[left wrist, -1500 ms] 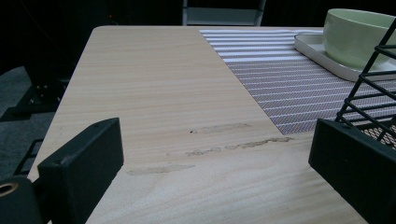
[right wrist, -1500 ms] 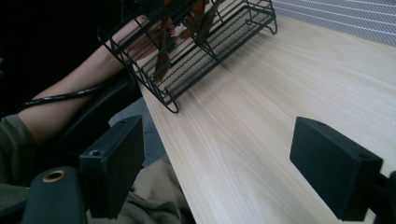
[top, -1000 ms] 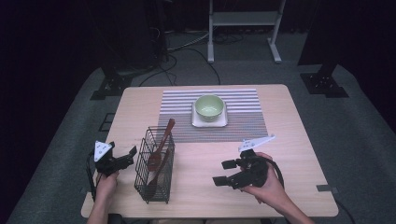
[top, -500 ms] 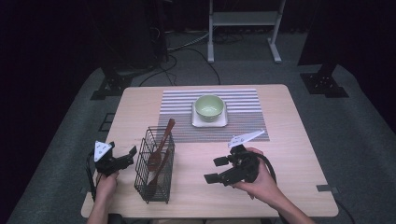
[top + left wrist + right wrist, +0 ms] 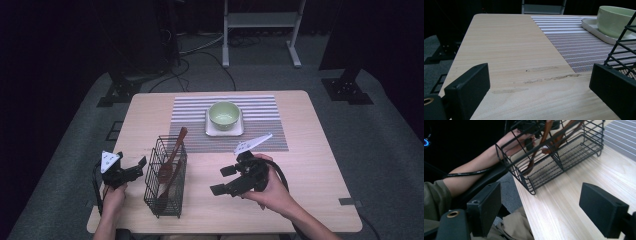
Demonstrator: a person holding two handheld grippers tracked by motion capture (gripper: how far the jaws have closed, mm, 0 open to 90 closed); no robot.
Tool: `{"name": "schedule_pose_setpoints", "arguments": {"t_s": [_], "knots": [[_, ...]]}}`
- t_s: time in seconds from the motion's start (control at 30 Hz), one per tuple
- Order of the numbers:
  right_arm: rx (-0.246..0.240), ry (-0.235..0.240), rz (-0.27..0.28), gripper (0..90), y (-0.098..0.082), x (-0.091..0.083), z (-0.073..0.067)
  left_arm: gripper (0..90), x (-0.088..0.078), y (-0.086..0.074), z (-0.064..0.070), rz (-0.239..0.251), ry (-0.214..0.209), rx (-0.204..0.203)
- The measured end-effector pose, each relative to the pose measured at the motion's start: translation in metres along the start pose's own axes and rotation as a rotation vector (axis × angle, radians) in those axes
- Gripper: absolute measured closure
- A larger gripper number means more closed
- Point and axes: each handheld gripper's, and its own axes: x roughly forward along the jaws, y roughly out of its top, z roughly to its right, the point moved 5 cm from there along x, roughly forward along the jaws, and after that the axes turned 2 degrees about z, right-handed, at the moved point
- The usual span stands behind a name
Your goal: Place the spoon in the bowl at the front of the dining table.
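Note:
A black wire basket [image 5: 166, 178] stands at the table's front left and holds wooden spoons [image 5: 172, 154] that lean toward the back. My left gripper [image 5: 136, 169] sits just left of the basket, open and empty, with its jaws pointing at the basket's side. My right gripper [image 5: 223, 180] hovers over the table right of the basket, open and empty, with its jaws turned left toward it. In the right gripper view the basket [image 5: 564, 157] and spoons [image 5: 544, 140] lie beyond the wide-open right gripper [image 5: 549, 210]. The left gripper [image 5: 536, 92] spans bare wood, with the basket [image 5: 624, 50] at the right edge.
A pale green bowl [image 5: 224, 114] rests on a white square plate [image 5: 225, 131] on a striped placemat [image 5: 260, 137] at the back middle. The wooden table [image 5: 320, 165] has bare room at its right. Dark floor, cables and stand legs surround it.
My right gripper has moved left across the table toward the basket and turned its jaws to face it. The left gripper and the basket have stayed put.

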Motion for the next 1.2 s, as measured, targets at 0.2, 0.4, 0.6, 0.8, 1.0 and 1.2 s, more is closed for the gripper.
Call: {"name": "schedule_pose_setpoints", "arguments": {"t_s": [0.2, 0.4, 0.6, 0.8, 1.0, 1.2], "knots": [[-0.007, 0.013, -0.006, 16.5, 0.005, 0.003, -0.003, 2.3, 0.0, 0.0, 0.0, -0.001, -0.001, 0.001], [-0.015, 0.017, -0.016, 16.5, 0.011, 0.007, -0.005, 2.2, 0.0, 0.0, 0.0, -0.001, -0.001, 0.002], [-0.022, 0.021, -0.03, 16.5, 0.019, 0.012, -0.008, 2.2, 0.0, 0.0, 0.0, 0.0, -0.001, 0.003], [-0.018, 0.035, -0.039, 16.5, 0.026, 0.017, -0.009, 2.2, 0.0, 0.0, 0.001, 0.0, -0.001, 0.004], [-0.019, 0.032, -0.047, 17.1, 0.033, 0.021, -0.009, 2.2, 0.0, 0.0, 0.0, 0.0, -0.003, 0.002], [-0.006, 0.038, -0.06, 17.2, 0.04, 0.028, -0.007, 2.3, 0.0, 0.0, 0.0, -0.001, -0.003, 0.003]]}}
